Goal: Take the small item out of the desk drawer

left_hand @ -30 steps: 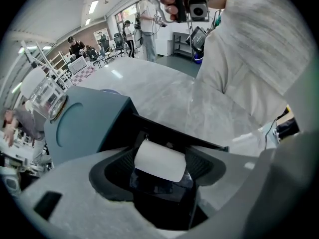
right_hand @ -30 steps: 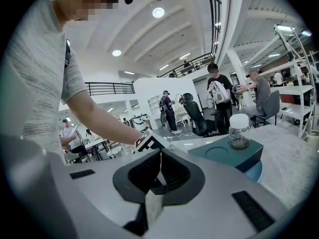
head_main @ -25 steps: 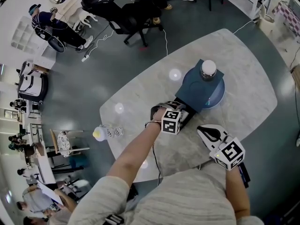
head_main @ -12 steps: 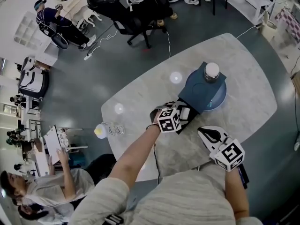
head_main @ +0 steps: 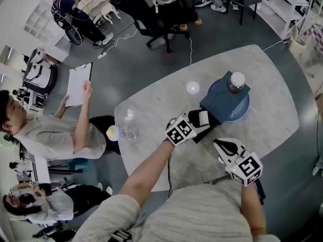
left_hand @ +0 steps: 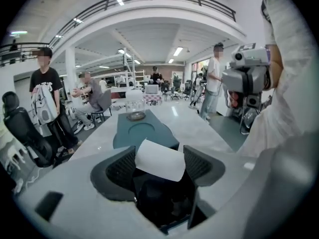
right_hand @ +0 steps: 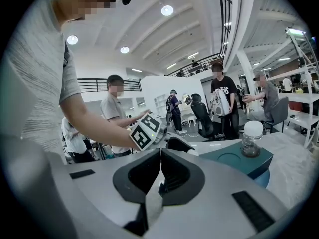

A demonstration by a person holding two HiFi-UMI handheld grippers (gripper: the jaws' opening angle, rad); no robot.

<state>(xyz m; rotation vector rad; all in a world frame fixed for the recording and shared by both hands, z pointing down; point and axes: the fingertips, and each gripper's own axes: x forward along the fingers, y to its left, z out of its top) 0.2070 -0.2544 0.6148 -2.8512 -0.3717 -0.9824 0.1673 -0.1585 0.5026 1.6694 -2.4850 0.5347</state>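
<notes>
My left tool (head_main: 201,121) is clenched on the small white card (left_hand: 159,159), just outside the teal drawer box (head_main: 222,101), so taking it out looks nearly done. My right tool (right_hand: 159,164) is closed on nothing.

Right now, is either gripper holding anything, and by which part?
The left gripper holds a small white card, clamped by its two side edges between the jaws. The right gripper is shut with nothing in it.

Bright, even light falls from round ceiling lamps (right_hand: 167,10), leaving white glare spots on the marble table (head_main: 272,84). Fisheye bending warps every edge.
</notes>
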